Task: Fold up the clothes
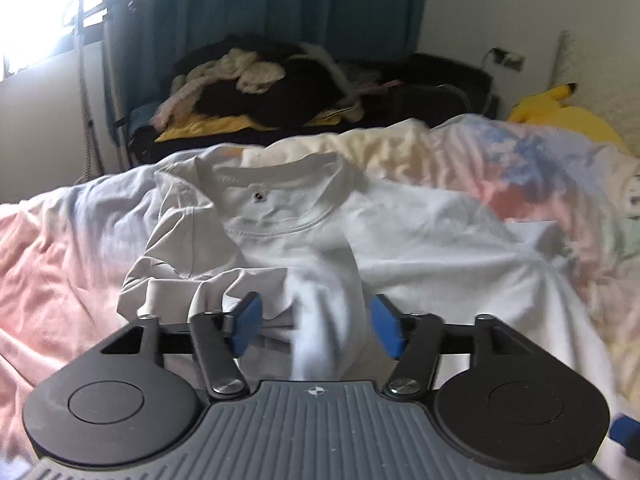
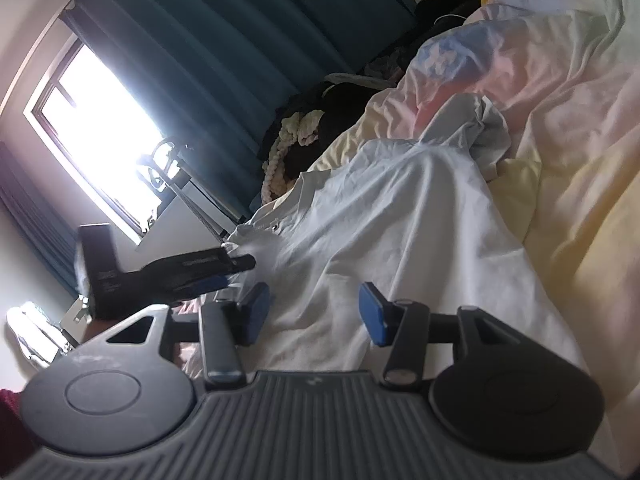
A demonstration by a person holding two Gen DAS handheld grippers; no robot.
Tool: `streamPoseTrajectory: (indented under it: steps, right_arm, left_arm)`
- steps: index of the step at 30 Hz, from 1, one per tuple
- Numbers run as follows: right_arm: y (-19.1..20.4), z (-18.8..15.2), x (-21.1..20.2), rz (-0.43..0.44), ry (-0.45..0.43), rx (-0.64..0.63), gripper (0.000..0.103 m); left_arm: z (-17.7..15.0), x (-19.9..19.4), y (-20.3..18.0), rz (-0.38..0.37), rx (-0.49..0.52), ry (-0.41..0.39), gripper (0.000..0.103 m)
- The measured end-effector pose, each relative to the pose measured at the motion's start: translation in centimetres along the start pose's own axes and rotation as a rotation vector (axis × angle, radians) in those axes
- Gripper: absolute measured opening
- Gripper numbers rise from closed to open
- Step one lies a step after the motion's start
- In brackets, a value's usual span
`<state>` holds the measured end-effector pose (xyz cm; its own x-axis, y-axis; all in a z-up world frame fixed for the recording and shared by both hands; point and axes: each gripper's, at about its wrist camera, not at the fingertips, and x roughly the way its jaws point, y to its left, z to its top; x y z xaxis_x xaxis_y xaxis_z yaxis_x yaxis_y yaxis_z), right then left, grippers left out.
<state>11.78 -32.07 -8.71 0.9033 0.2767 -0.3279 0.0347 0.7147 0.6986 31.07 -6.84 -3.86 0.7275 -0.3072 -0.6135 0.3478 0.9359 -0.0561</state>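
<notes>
Left claw [image 1: 316, 322] stands wide with a bunched ridge of the white T-shirt [image 1: 420, 240] between its blue pads [image 1: 246, 320], which do not press on the cloth, so it looks released, not clenched. Right claw [image 2: 314, 312] also stands parted, hovering tilted over the shirt's body with nothing pinched. The T-shirt lies on the bed [image 1: 60, 248], collar [image 1: 280, 184] toward the far side, one side and sleeve [image 1: 176, 216] turned inward and rumpled, the rest spread loosely. By my judgement a side fold is in hand; the next move calls for a firm pinch on the gathered ridge and a smooth carry across. A heap of dark and cream clothes [image 1: 280, 80] sits beyond the bed, a yellow plush toy [image 1: 560, 112] nearby; the crumpled pastel duvet could snag the cloth.
</notes>
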Motion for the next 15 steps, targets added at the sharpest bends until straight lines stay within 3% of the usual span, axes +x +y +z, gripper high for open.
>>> streamPoseTrajectory:
  steps: [3, 11, 15]
  right_arm:
    - [0.3, 0.0, -0.2, 0.005, -0.002, -0.011, 0.052]
    - [1.7, 0.1, -1.0, 0.017, -0.016, -0.072, 0.052]
    - [2.4, -0.1, -1.4, 0.016, -0.009, -0.094, 0.052]
  left_arm:
    - [-0.8, -2.5, 0.6, -0.040, -0.009, 0.000, 0.066]
    - [-6.8, -10.9, 3.3, -0.104, -0.025, 0.013, 0.066]
    - [-9.8, -13.4, 3.9, -0.086, -0.007, 0.031, 0.066]
